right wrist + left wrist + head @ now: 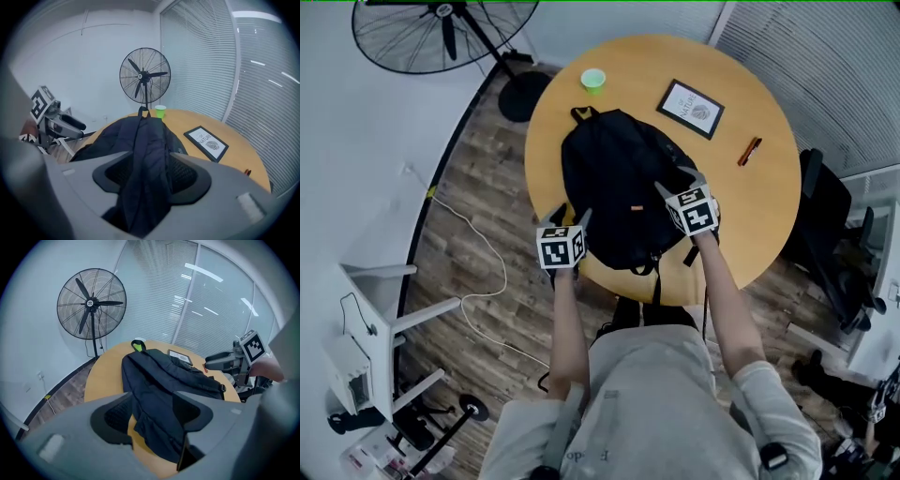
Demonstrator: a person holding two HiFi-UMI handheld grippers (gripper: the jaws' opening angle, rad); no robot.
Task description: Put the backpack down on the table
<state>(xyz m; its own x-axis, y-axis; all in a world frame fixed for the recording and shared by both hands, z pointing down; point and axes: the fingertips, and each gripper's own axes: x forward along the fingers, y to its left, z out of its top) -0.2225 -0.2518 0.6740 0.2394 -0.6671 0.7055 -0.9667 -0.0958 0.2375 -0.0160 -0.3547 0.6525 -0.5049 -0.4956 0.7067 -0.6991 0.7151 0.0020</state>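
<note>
Closest to me, at the six o'clock edge of the round tan wooden table (741, 220), my left gripper (567, 217) and right gripper (680, 181) hang over the black fabric backpack (614, 187). The left is at the bag's eight o'clock side and the right at its three o'clock side. Both are released: the ribbed pads (112, 416) stand wide, and the bag shows through each gap unpinched.

The backpack lies flat on the table. Its bottom end overhangs the near rim, and its black straps (656, 274) dangle off the edge. I judge that overhang the main risk, since weight past the rim could let the bag slide to the floor. A jaw snagging a strap as I pull away would drag it off. A shove forward could tip the small green cup (593, 80), which stands just beyond the top handle at twelve o'clock.

Farther off are a black-framed picture (690, 108) at one o'clock, a reddish pen (750, 150) at two o'clock, and a black standing fan (441, 33) past eleven o'clock.

Count: two grippers; one each of backpack, table, cup, picture, pen and fan.
</note>
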